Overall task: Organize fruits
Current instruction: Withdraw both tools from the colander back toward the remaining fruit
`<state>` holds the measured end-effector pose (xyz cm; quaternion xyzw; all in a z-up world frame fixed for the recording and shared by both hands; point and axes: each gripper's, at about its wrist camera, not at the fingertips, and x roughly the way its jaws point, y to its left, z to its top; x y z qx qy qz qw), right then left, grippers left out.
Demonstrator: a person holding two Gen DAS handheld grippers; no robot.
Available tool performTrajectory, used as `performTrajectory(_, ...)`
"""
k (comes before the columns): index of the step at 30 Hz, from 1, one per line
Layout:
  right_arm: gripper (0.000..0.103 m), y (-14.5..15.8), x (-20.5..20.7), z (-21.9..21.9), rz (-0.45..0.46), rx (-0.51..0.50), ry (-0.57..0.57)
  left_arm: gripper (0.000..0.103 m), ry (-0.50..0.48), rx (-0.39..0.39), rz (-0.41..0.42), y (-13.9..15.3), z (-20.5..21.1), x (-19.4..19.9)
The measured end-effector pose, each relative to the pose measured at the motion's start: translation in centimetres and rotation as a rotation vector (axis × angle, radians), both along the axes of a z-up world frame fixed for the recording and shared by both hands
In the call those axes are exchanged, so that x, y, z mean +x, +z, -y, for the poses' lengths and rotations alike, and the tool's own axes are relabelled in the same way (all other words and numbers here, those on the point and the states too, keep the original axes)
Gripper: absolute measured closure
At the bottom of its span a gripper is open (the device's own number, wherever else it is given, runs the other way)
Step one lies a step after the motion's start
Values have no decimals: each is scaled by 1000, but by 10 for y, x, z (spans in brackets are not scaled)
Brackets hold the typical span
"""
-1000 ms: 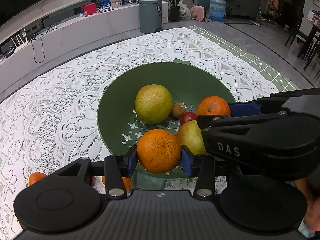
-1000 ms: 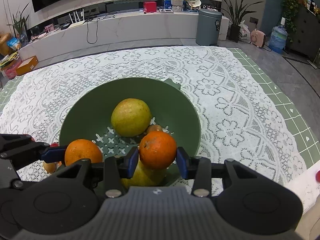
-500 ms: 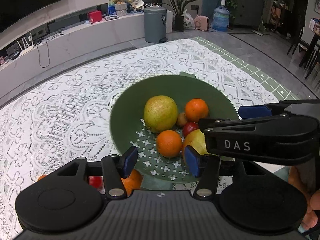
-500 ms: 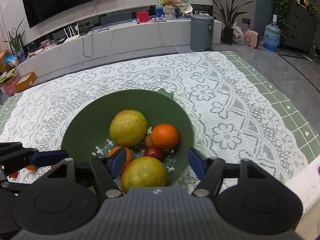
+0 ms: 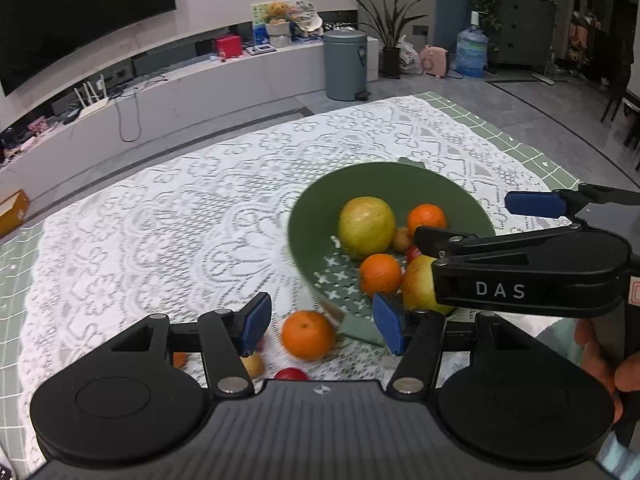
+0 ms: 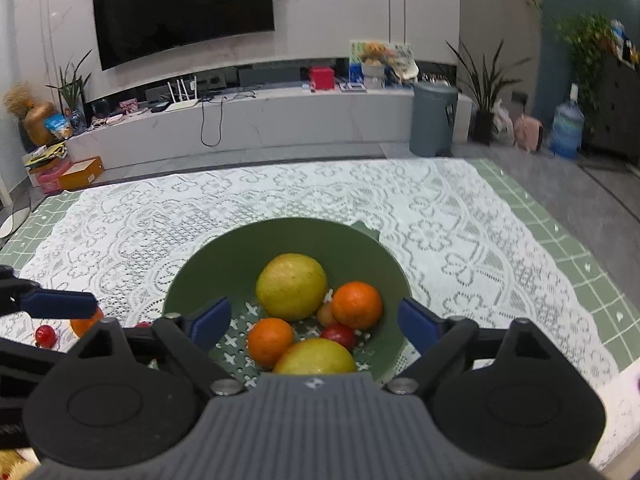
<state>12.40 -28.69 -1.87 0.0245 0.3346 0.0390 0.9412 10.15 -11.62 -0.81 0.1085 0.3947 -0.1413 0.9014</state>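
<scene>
A green bowl (image 5: 320, 208) (image 6: 188, 280) on the lace tablecloth holds a large yellow-green fruit (image 5: 366, 226) (image 6: 291, 286), two oranges (image 5: 380, 274) (image 5: 426, 220), a second yellow fruit (image 6: 316, 358), a red fruit (image 6: 338, 335) and a small brown one. My left gripper (image 5: 322, 324) is open and empty, above a loose orange (image 5: 307, 334) lying on the cloth left of the bowl. My right gripper (image 6: 314, 322) is open and empty over the bowl's near side; it also shows in the left wrist view (image 5: 520, 276).
More loose fruit lies on the cloth near the front edge: a small red one (image 5: 293, 374) (image 6: 45, 335), a pale yellow-red one (image 5: 254, 365) and an orange piece (image 5: 180, 359). A low TV bench and a grey bin (image 5: 345, 65) stand beyond the table.
Both grippers let go of their oranges, which now lie in the bowl, and opened wide. Both pulled back and up; the left one swung left toward the loose orange.
</scene>
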Motion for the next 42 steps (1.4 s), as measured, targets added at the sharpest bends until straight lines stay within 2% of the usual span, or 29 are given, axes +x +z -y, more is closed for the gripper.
performTrajectory(5,14,4,-7,0,48,3,-15,34,33,-16,34,8,-17,-11)
performTrajectory(13,14,9,-26,2,132,121,-52,33,98,-51,65,9,-48,-20)
performTrajectory(17,14,9,-32,-6,152,171,-41,33,140,-51,68,5,-70,-23)
performTrajectory(21,15,8,-35,-20,162,164,-5,33,181,-51,62,0,-92,-23)
performTrajectory(29,16,-5,-35,-61,98,165,118,33,263,-71,63,-7,-132,-27)
performTrajectory(36,29,-23,-46,-114,67,59,279,33,314,-119,45,-18,-157,-21)
performTrajectory(37,34,-25,-47,-120,58,47,299,33,319,-123,39,-21,-160,-20)
performTrajectory(40,42,-35,-43,-134,16,1,323,33,329,-138,22,-28,-166,-17)
performTrajectory(42,43,-40,-38,-139,-19,-23,316,33,331,-146,13,-33,-169,-14)
